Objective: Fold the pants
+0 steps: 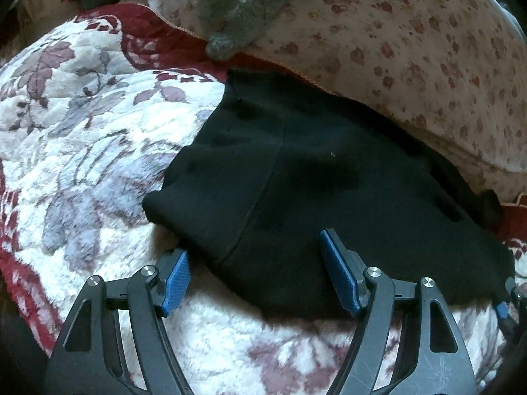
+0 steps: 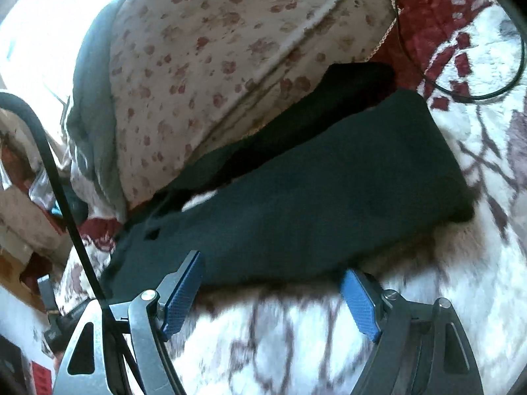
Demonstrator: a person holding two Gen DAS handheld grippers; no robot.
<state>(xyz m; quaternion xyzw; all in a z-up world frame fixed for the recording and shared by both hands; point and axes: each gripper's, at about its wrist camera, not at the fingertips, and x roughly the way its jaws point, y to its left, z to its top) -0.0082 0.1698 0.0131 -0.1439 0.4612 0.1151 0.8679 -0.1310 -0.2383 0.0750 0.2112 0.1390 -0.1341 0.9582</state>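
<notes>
The left claw (image 1: 255,278) stands with its blue pads wide apart and nothing between them, poised at the near edge of the black pants (image 1: 313,181). Its right pad sits over the dark cloth and its left pad just off the near-left corner, above the bedspread. The right claw (image 2: 271,299) is likewise spread and empty, its left pad at the hem of the same near edge, its right pad over bare bedspread just beside it.

The pants lie on the bed, already doubled into a long, flattish bundle on a fleecy white and maroon floral bedspread (image 1: 82,125). Their far side is tucked against a cream blanket with reddish paw prints (image 1: 411,49). A seam runs across the top layer in the left view; a second layer peeks out behind in the right view.

The cloth looks soft, limp and light, probably a knit, so it should sag and slide wherever it is not held. The best hold seems to be the near edge, pinching all layers at two well-separated corners so the stack lifts evenly. The plush bedspread may snag a low pad.
</notes>
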